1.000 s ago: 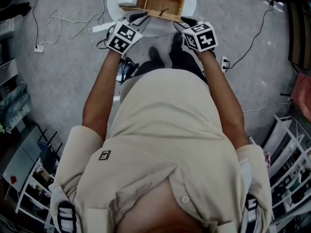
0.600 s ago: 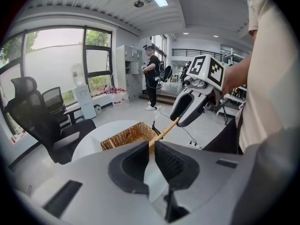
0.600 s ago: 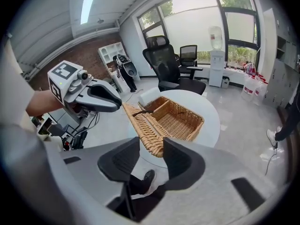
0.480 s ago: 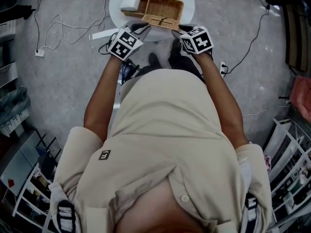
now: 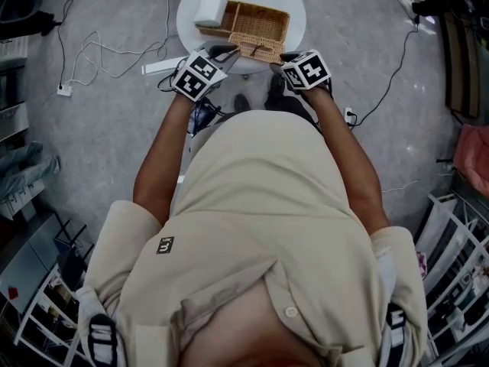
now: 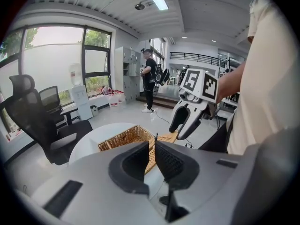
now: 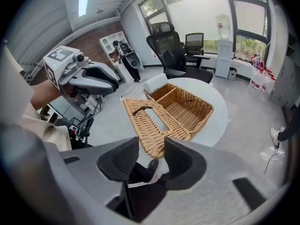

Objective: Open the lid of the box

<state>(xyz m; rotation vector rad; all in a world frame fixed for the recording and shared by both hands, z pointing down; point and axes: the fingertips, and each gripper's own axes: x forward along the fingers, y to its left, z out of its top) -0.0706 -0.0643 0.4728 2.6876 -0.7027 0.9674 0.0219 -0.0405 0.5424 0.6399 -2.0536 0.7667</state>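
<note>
A: Status on the box (image 5: 258, 15)?

B: Looks essentially done. It sits on the round white counter (image 5: 296, 2), and the lid (image 5: 258, 49) is swung right over, off the near long side and out past the counter rim toward the person. The inside is exposed and looks empty.

A: Who's got the lid?

B: Right gripper (image 7: 152, 144). The lid's free corner sits between its fingers (image 7: 180, 161), but they've just been widening and there's a gap on one side. I'd call that a release, not a clamp. Left gripper (image 6: 152, 146) has its fingers down to a slit, with nothing gripped that I can see. It hovers near the lid's other end.

A: What's left?

B: My guess is to let the lid hang or rest, then back both grippers off.

A: Materials?

B: Tan woven wicker, rectangular, open weave. An inner wall splits off a small end compartment. The lid is a flat woven panel with a rectangular slot and a dark loop handle (image 7: 139, 109). It's light and a bit flexible, I'd say. The finger pads are dark and ribbed. A plain white block (image 5: 208, 11) sits at the box's far end; I can't tell if it's touching. The counter top is smooth.
</note>
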